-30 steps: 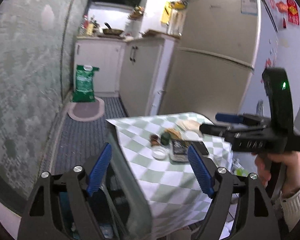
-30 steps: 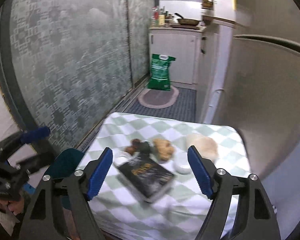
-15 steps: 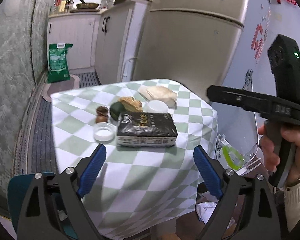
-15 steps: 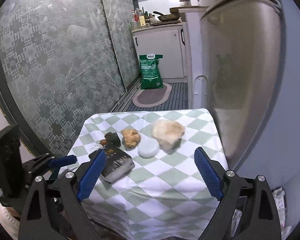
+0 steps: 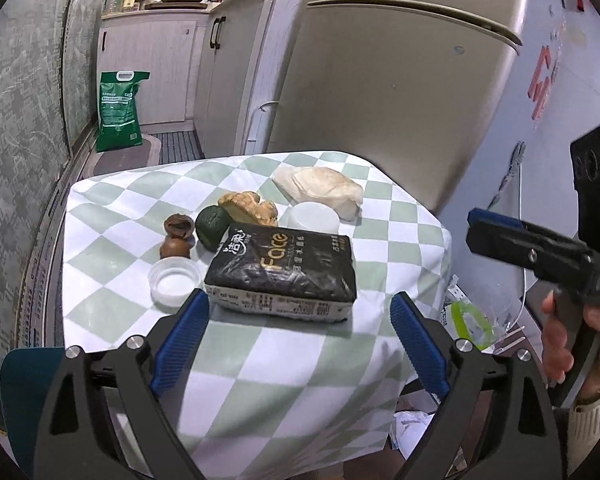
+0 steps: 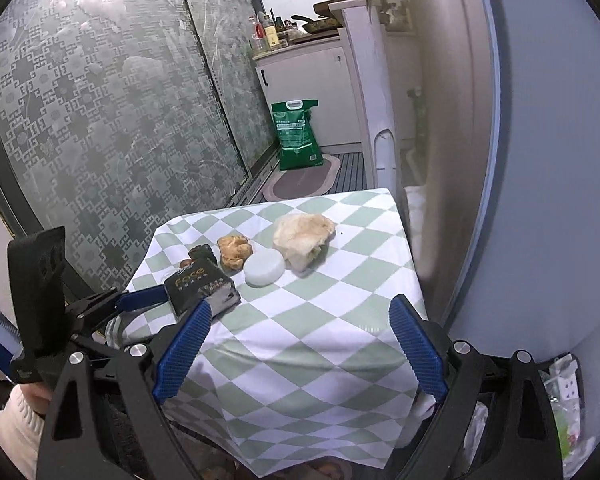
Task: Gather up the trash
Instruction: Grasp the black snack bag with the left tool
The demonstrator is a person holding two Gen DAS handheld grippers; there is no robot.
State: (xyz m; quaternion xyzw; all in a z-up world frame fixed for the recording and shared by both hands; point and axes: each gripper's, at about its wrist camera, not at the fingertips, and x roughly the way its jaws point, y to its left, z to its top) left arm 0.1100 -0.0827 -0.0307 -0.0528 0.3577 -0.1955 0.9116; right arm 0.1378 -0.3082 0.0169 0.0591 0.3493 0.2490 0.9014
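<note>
A small table with a green-and-white checked cloth [image 5: 112, 216] [image 6: 340, 304] holds the trash. On it lie a black tissue pack [image 5: 282, 272] [image 6: 200, 284], a crumpled white paper wad [image 5: 320, 190] [image 6: 302, 236], a brown crumpled lump [image 5: 250, 208] [image 6: 234, 252], a dark green lump [image 5: 212, 222], a brown nutshell-like piece [image 5: 176, 236] and two white lids [image 5: 172, 282] [image 5: 314, 220]. My left gripper [image 5: 298, 344] is open just in front of the tissue pack. My right gripper [image 6: 300, 350] is open above the table's near edge, empty.
A fridge [image 5: 400, 80] stands right behind the table. A patterned glass sliding door [image 6: 100, 120] runs along the left. A green sack [image 5: 120, 110] and a mat lie on the kitchen floor. A blue bin [image 5: 24, 384] is at lower left; bagged clutter [image 5: 472, 320] lies by the table's right side.
Both grippers have swung toward the table and come closer to it. The left gripper now sits just before the tissue pack. Both stay open and empty.
</note>
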